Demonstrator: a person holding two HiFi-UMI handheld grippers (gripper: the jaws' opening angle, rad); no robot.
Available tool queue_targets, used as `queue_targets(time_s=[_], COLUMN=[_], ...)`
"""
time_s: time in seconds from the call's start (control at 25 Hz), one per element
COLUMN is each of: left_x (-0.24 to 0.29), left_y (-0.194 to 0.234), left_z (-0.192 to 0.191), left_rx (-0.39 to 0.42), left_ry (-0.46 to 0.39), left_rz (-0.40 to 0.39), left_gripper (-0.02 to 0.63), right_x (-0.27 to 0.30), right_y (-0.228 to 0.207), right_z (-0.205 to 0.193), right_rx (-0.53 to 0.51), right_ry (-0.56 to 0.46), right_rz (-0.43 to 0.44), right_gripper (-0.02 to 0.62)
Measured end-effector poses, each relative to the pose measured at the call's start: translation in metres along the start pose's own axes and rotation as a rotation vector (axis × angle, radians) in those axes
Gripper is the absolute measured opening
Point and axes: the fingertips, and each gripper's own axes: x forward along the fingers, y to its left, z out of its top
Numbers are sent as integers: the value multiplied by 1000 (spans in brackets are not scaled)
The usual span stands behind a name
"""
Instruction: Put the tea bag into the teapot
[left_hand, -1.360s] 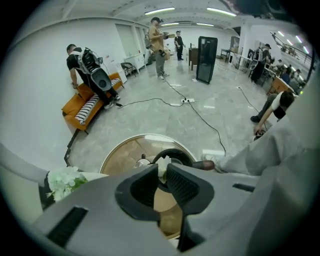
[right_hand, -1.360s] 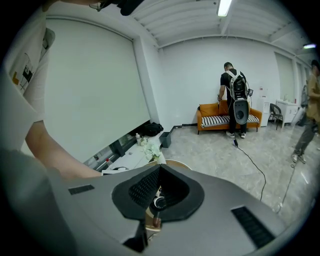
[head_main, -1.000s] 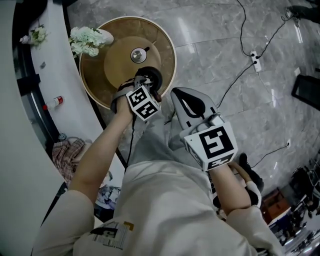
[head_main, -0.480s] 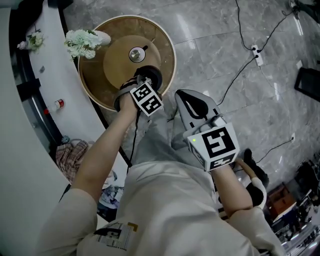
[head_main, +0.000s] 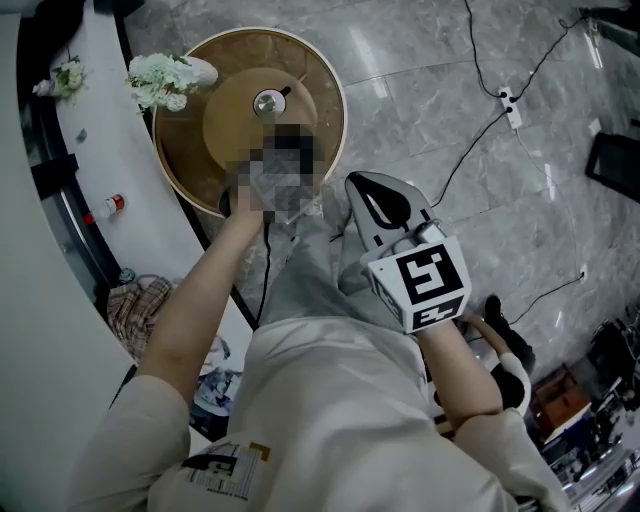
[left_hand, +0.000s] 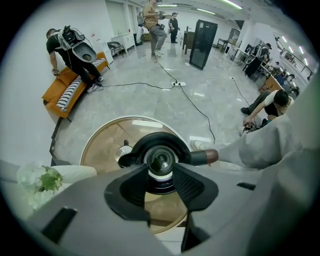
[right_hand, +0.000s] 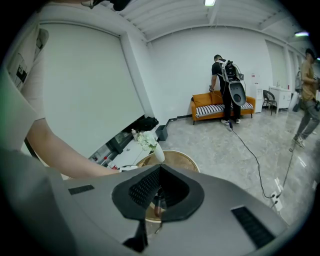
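The black teapot stands lidless at the near edge of the round wooden table, its brown-tipped handle pointing right. My left gripper hangs straight over the pot's mouth. Its jaws are opening, and nothing is caught between the pads. I cannot make out a tea bag in any view. In the head view a blurred patch covers the left gripper and the pot. The pot's lid lies on the table further back. My right gripper is shut and holds nothing, off the table above the person's lap.
A white vase of flowers stands on the table's left rim. A white counter curves along the left. Cables and a power strip lie on the marble floor. People and an orange sofa are far off.
The left hand has stayed over the teapot at the table's near edge; a blurred patch now covers it. The right gripper has shifted only slightly.
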Motion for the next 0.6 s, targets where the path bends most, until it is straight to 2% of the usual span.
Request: queue_targets(time_s=[0.12,0.28,0.44,0.6], left_x=[-15,-45,-90,-153], left_y=[3,15,33,49], left_z=[-1,2,15,35], left_rx=[-22,-105,-184,-246], left_ry=[-34,-122,-235,-380], left_rz=[40,89,146,178], left_gripper=[129,119,110,107], right_x=[-2,-2,-8,-17], right_y=[4,3,-2,-11], right_z=[2,12,34,63], right_rx=[-17,-78,-137,-215], right_ry=[2,-4,-24,-61], right_rz=[2,3,-13,-70], right_gripper=[6,6,6,6])
